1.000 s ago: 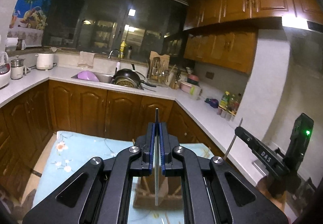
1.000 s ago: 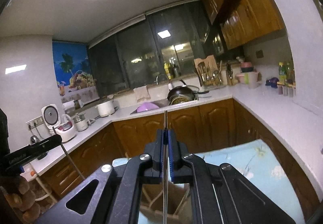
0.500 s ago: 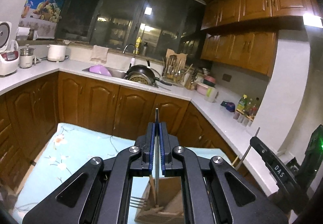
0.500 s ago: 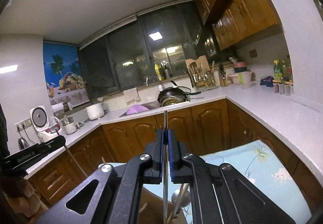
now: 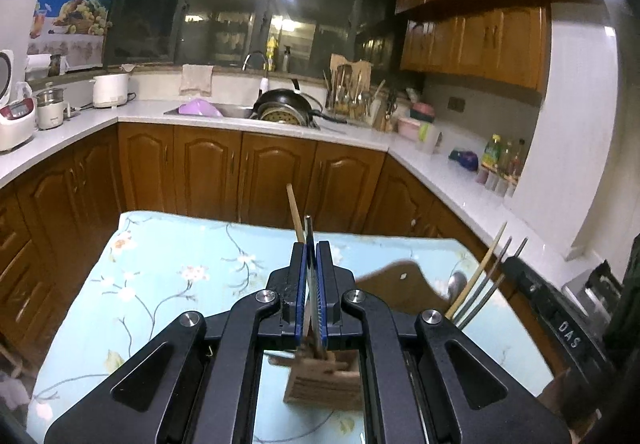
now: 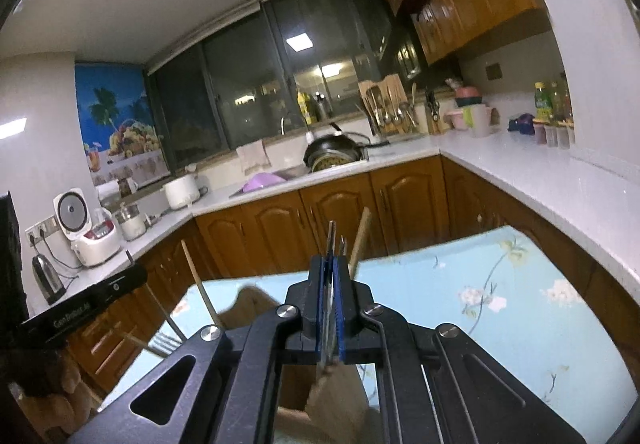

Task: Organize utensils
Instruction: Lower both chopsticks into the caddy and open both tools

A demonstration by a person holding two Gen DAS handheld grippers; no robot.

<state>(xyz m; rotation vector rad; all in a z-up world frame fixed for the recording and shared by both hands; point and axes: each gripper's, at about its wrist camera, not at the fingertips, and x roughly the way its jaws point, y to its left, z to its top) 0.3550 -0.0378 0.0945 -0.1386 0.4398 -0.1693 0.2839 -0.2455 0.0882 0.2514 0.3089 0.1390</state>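
A thin metal utensil (image 5: 308,244) is clamped upright in the closed jaws of the left gripper (image 5: 311,292). A second metal utensil (image 6: 330,240) is clamped likewise in the closed jaws of the right gripper (image 6: 329,304). Each long axis runs from 12 to 6 o'clock, with the lower end directed at the wooden holder (image 5: 324,380) directly beneath, on the cloth-covered bench (image 5: 180,268). The holder appears equally near to both grippers. A brown stick (image 5: 295,213) is seen standing just at 11 o'clock of the left jaws.

The left view shows the holder's slatted front; the right view shows only a blurred edge of it. Forks already standing are shown at 9 o'clock in the right view. Which type of utensil is held cannot be told.
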